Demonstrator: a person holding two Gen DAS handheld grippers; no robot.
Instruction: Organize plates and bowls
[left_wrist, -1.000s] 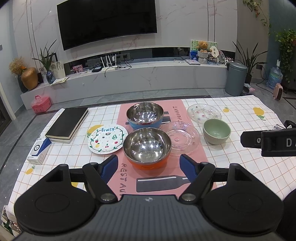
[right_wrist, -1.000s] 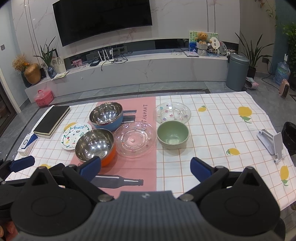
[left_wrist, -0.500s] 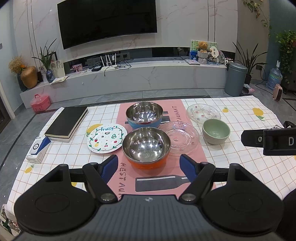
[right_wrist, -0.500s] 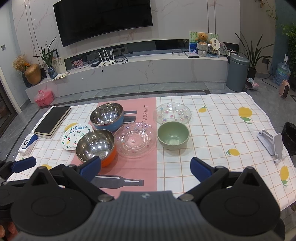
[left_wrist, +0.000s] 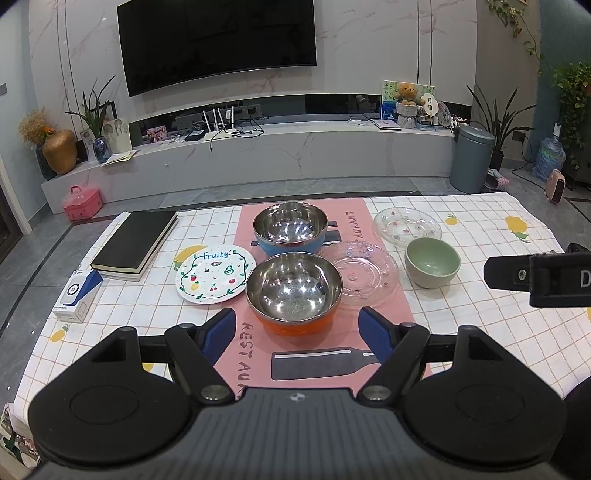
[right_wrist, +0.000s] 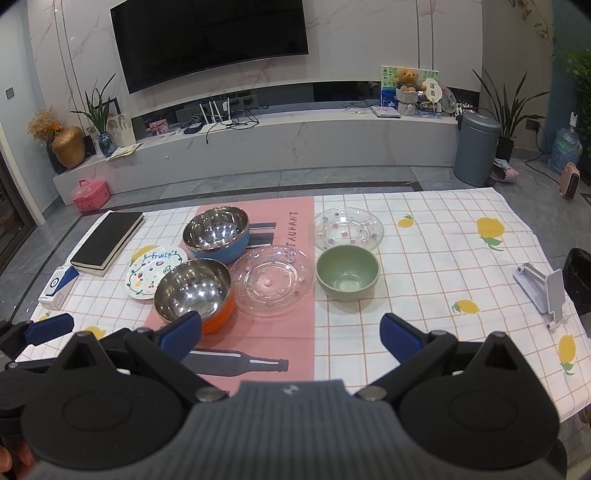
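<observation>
Your left gripper (left_wrist: 297, 326) is spread wide, nothing between its blue pads, sitting low center of the left wrist frame just short of the orange bowl (left_wrist: 293, 291). Your right gripper (right_wrist: 291, 334) is also wide apart and empty, low center of the right wrist frame, its left pad (right_wrist: 181, 332) overlapping the orange bowl's near rim in the picture; cannot tell if it touches.

5 dishes plus 1 more sit mid-frame on the checked tablecloth (left_wrist: 480, 332) and pink runner (left_wrist: 314, 354):
- orange bowl, steel inside, center of the left view, on the runner.
- blue bowl (left_wrist: 290, 230), steel inside, directly above it in frame, rims close.
- "Fruity" plate (left_wrist: 214, 273), left of the orange bowl, just beside it.
- clear glass plate (left_wrist: 364, 273), right of the orange bowl, edge tucked near it.
- green bowl (left_wrist: 432, 262), right of that plate, upright, empty.
- second glass dish (left_wrist: 406, 225) with small flower dots, above the green bowl in frame.

All upright, none stacked.

Left side of frame: black book (left_wrist: 136, 240) and a small white-blue box (left_wrist: 77, 295). In the right wrist view a white stand (right_wrist: 541, 288) lies at the right edge of the cloth.
</observation>
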